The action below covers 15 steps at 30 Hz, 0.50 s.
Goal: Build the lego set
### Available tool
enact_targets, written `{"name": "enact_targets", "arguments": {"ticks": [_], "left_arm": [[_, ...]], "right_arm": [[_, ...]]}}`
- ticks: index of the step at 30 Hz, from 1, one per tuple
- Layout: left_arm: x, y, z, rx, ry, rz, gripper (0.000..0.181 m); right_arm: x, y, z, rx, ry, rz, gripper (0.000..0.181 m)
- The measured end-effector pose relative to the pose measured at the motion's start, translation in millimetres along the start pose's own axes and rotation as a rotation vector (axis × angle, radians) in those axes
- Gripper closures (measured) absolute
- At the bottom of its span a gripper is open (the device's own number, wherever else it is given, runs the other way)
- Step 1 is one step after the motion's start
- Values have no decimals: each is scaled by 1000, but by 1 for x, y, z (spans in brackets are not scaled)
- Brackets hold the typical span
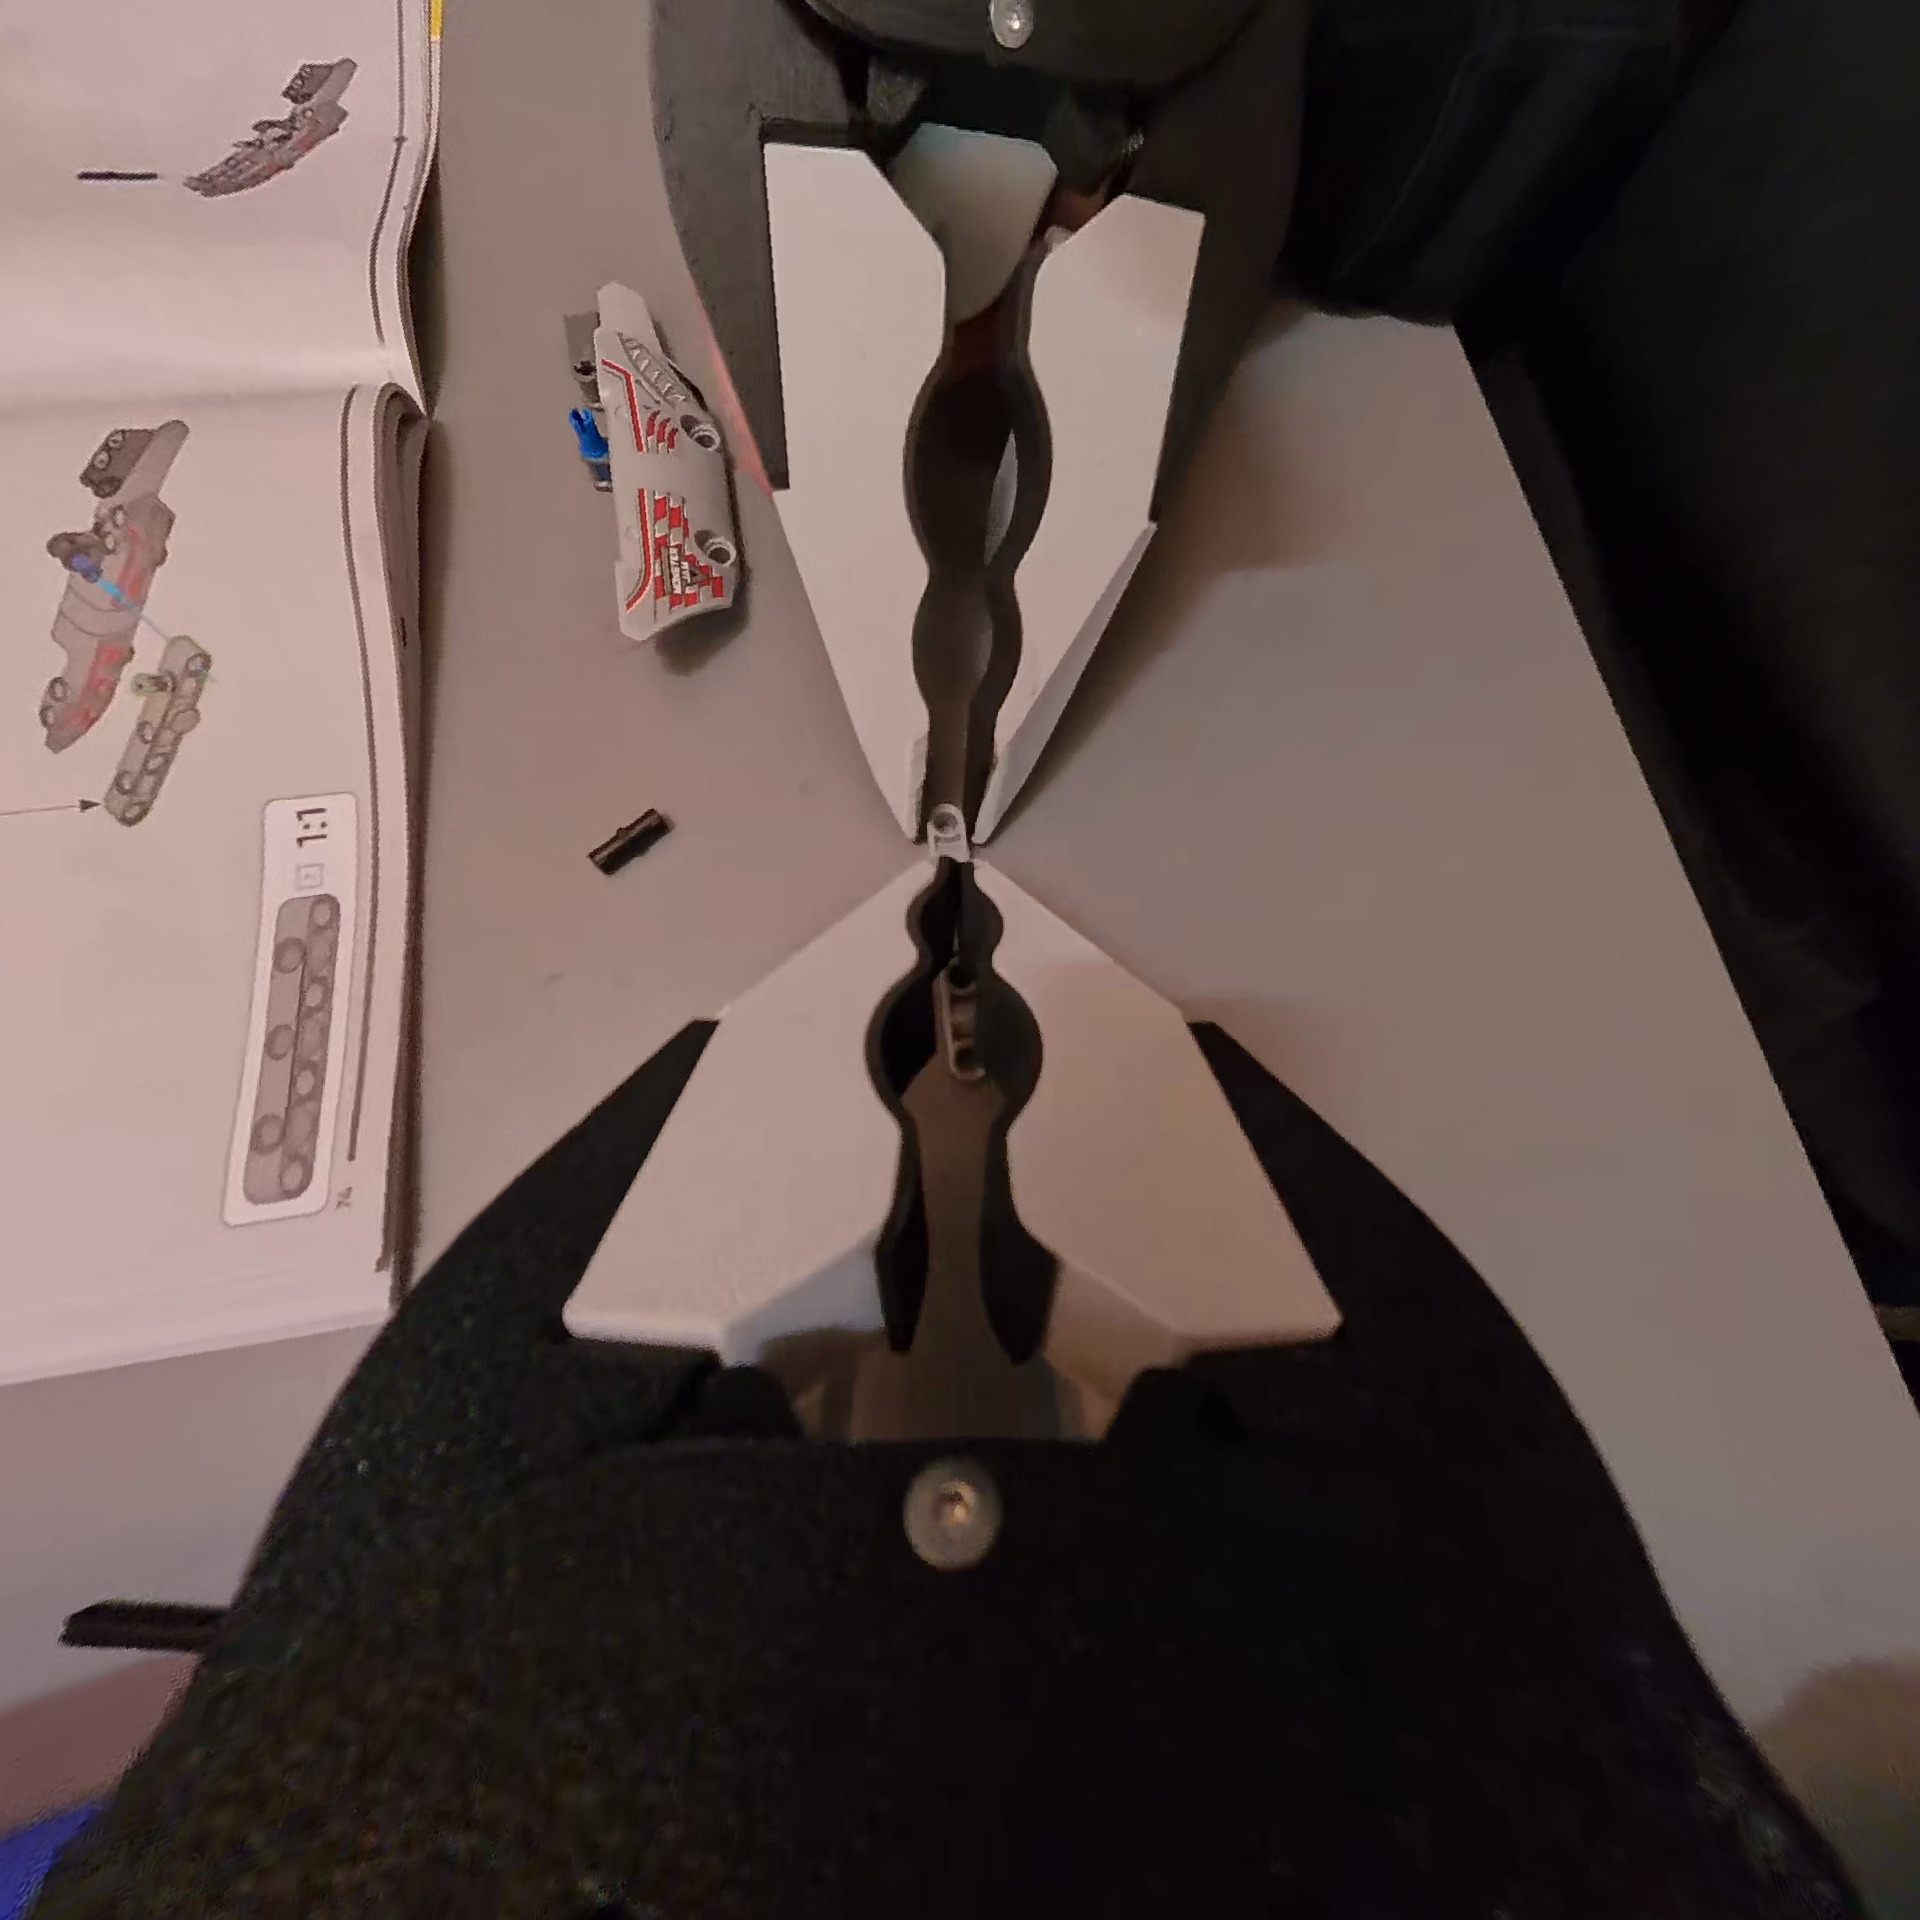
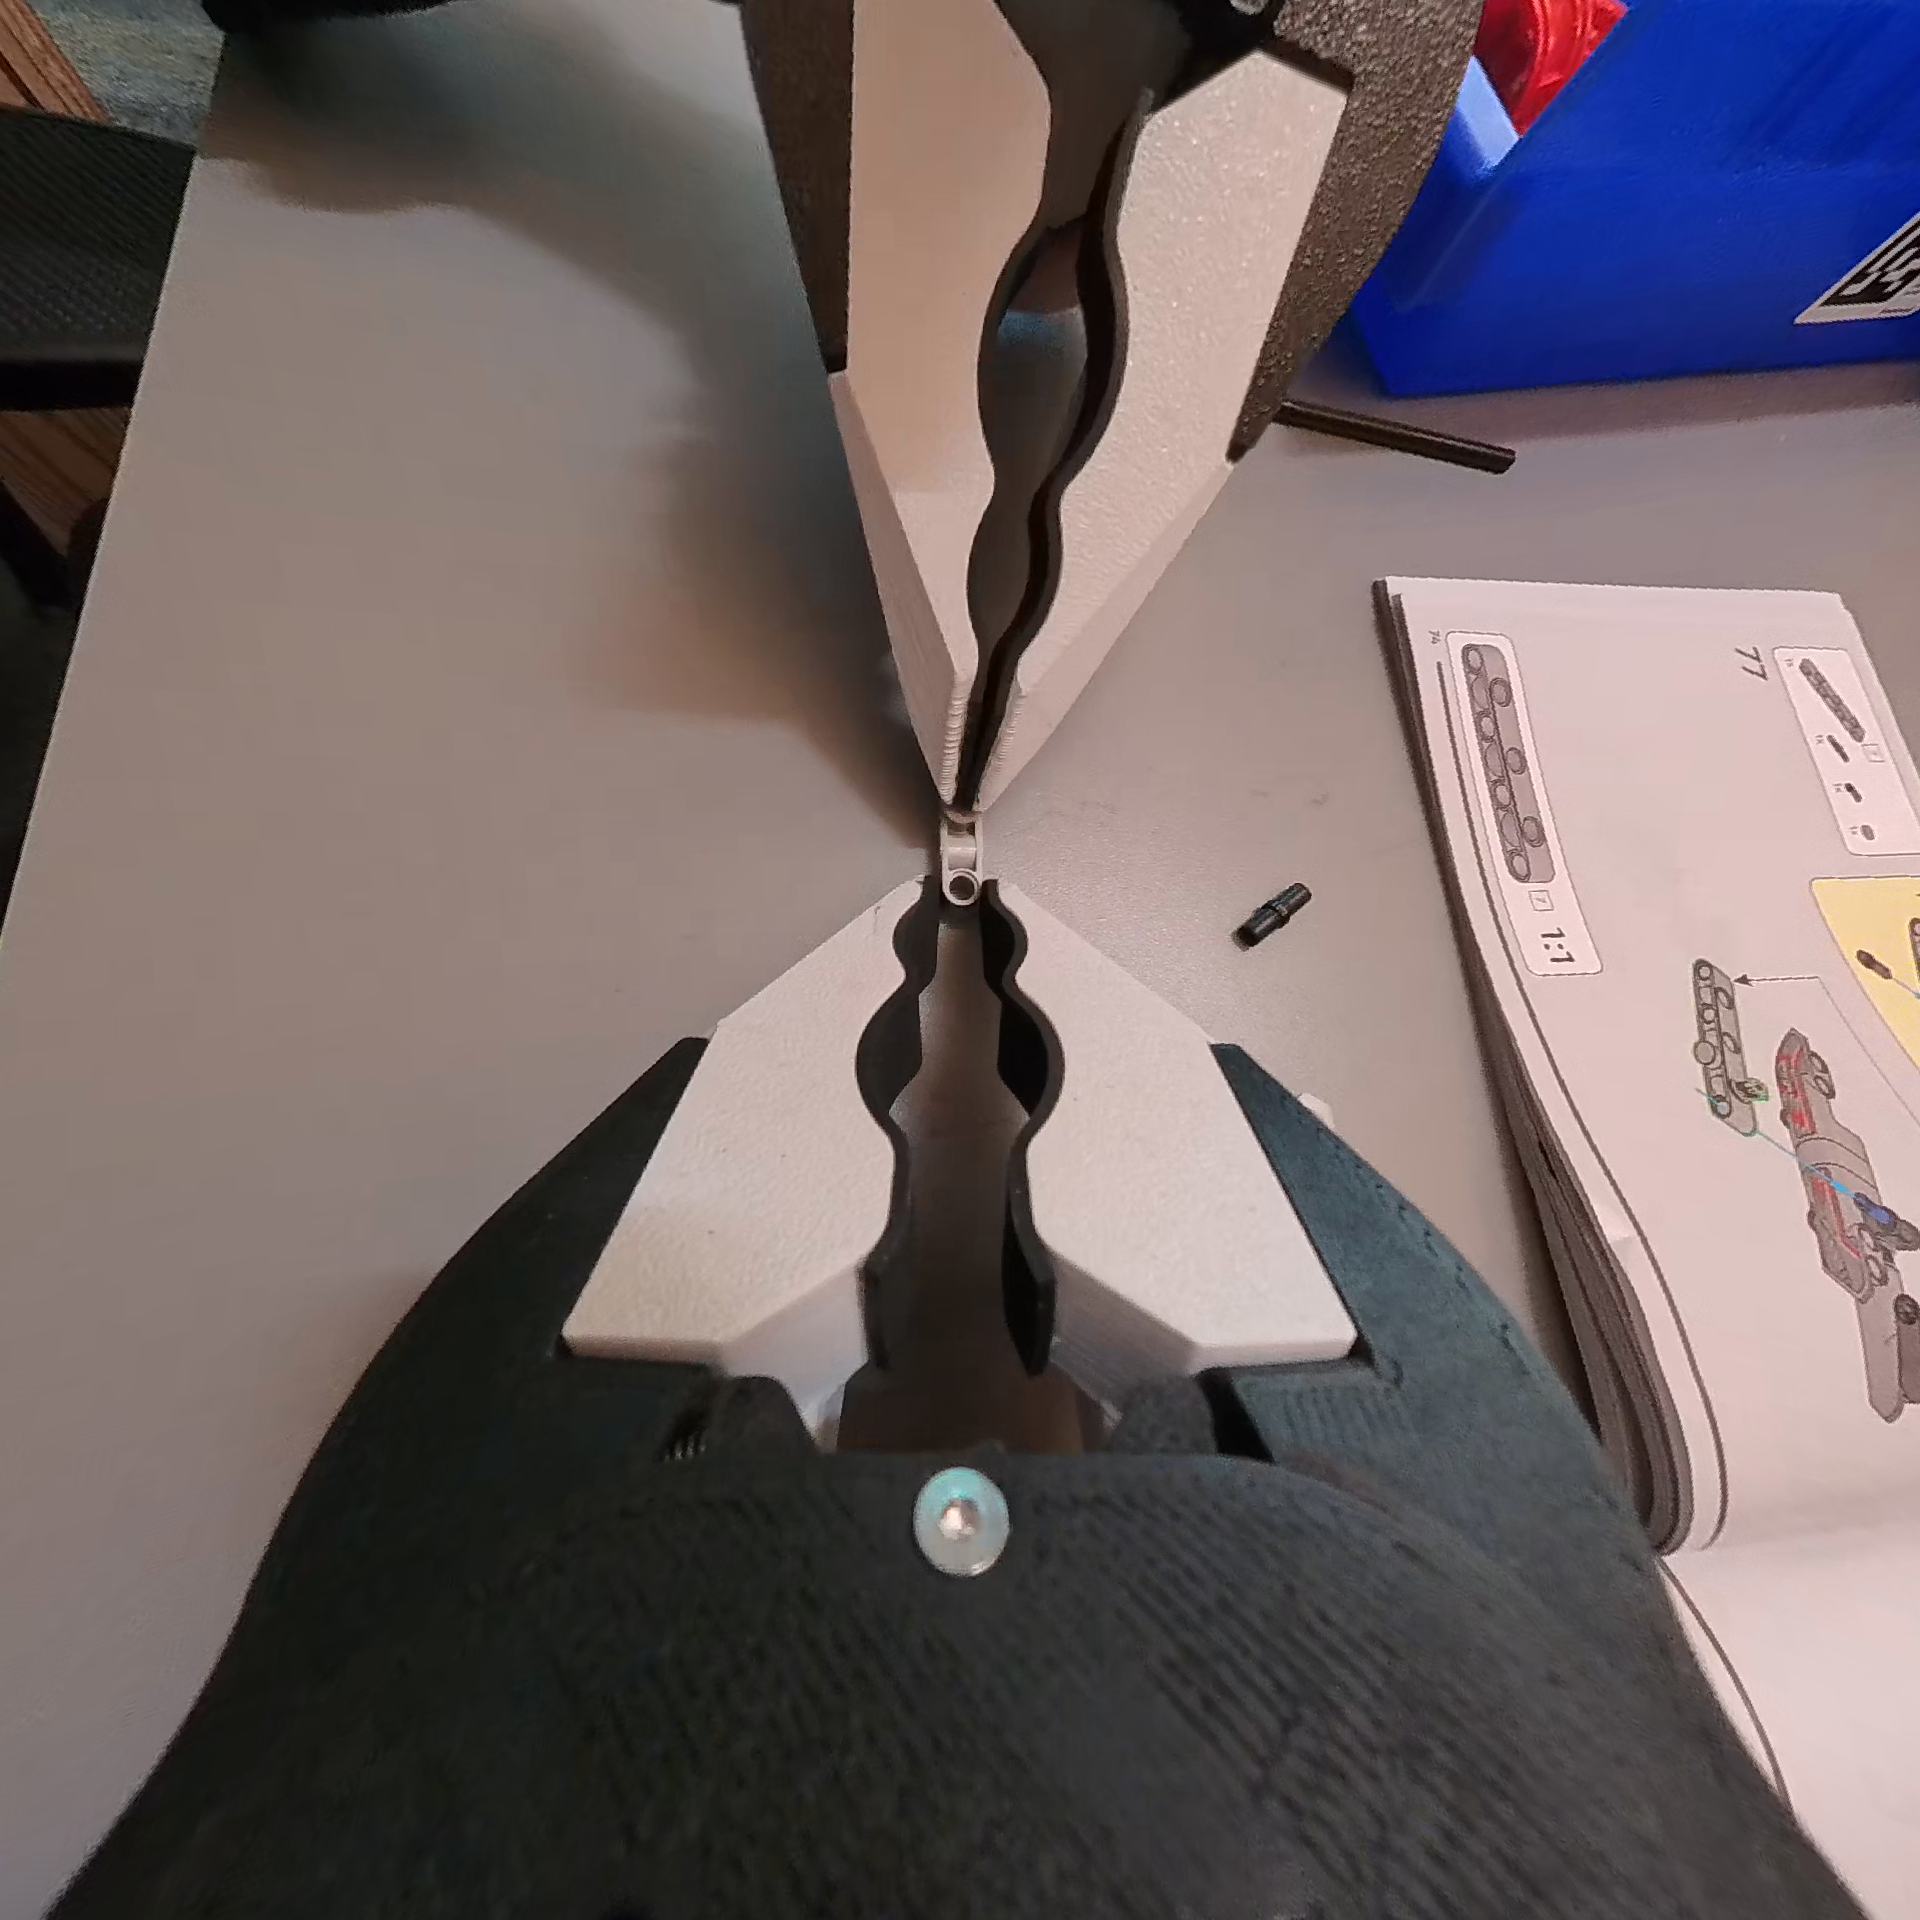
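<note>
My two grippers meet tip to tip above the grey table (image 1: 1351, 831). My left gripper (image 1: 951, 878) is shut on a grey holed beam (image 1: 961, 1023) that lies between its black pads. My right gripper (image 2: 961, 891) is shut on a small light grey piece (image 2: 961, 857) with a round hole, right at its tips. The piece also shows in the left wrist view (image 1: 948, 831), squeezed between both sets of tips. I cannot tell whether it is the beam's end or a separate part. The right gripper (image 1: 956, 805) enters the left wrist view from above, and the left gripper (image 2: 966, 800) enters the right wrist view from above.
An open instruction booklet (image 1: 208, 623) (image 2: 1714, 1039) lies beside the grippers. A black pin (image 1: 629, 842) (image 2: 1275, 912) lies near it. A grey panel assembly with red checks (image 1: 670, 488), a blue bin (image 2: 1662, 208) and a black axle (image 2: 1392, 436) are farther off. Dark clothing (image 1: 1714, 520) is past the table edge. My left and right fingertips are right by each other. From either gripper's tips it is about 6 centimeters to the black pin (image 2: 1275, 912). Look for it in the left wrist view (image 1: 631, 829) too.
</note>
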State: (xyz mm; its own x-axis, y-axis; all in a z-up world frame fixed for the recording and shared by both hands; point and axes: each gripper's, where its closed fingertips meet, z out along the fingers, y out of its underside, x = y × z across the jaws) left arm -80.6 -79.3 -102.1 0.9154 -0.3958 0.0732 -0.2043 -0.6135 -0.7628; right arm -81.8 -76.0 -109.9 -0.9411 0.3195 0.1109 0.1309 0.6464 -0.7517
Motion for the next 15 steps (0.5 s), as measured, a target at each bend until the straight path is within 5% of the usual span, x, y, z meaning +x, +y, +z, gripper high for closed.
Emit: {"name": "enact_targets", "arguments": {"ticks": [1, 10, 15], "left_arm": [[0, 0, 0, 8, 1, -3, 181], [0, -7, -10, 61, -32, 14, 181], [-8, 0, -13, -172, -135, 84, 181]], "right_arm": [[0, 0, 0, 0, -1, 1, 175], [0, 0, 0, 0, -10, 13, 175], [1, 0, -1, 1, 7, 0, 174]]}}
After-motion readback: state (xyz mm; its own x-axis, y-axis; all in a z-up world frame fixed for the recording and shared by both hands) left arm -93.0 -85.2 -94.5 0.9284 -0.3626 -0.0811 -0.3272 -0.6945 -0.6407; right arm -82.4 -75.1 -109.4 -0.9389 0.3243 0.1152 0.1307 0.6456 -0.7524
